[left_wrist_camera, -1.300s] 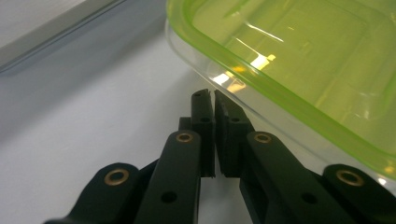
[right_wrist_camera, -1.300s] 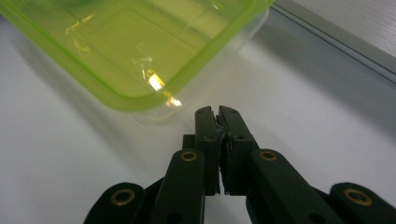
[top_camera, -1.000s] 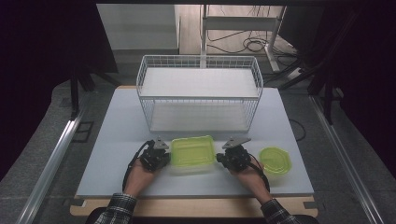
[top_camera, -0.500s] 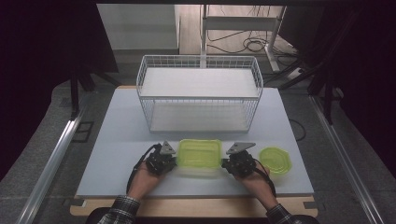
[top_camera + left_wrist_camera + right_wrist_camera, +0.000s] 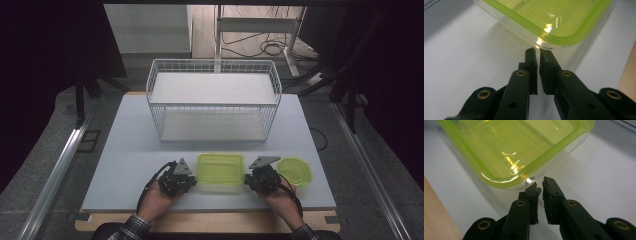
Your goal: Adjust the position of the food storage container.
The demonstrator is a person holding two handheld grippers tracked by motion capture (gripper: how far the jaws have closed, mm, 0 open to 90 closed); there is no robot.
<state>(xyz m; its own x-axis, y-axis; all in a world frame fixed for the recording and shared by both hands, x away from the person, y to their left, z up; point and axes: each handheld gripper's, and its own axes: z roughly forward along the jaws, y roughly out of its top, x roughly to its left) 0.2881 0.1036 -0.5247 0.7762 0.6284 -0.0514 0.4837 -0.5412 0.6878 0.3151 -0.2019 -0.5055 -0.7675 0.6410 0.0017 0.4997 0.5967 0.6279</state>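
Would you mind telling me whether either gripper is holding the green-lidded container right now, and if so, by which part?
Nothing is held. The left gripper and right gripper have their jaws nearly together with nothing between them, each tip at a short end of the rectangular container, one either side.

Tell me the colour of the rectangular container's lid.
Translucent yellow-green: the rectangular container's lid has a brighter green rim, clearest in the right gripper view.

A rectangular container (image 5: 220,170) of clear plastic with a yellow-green lid lies flat on the desk (image 5: 125,150) near its front edge. The lid is on (its rim catches the light).
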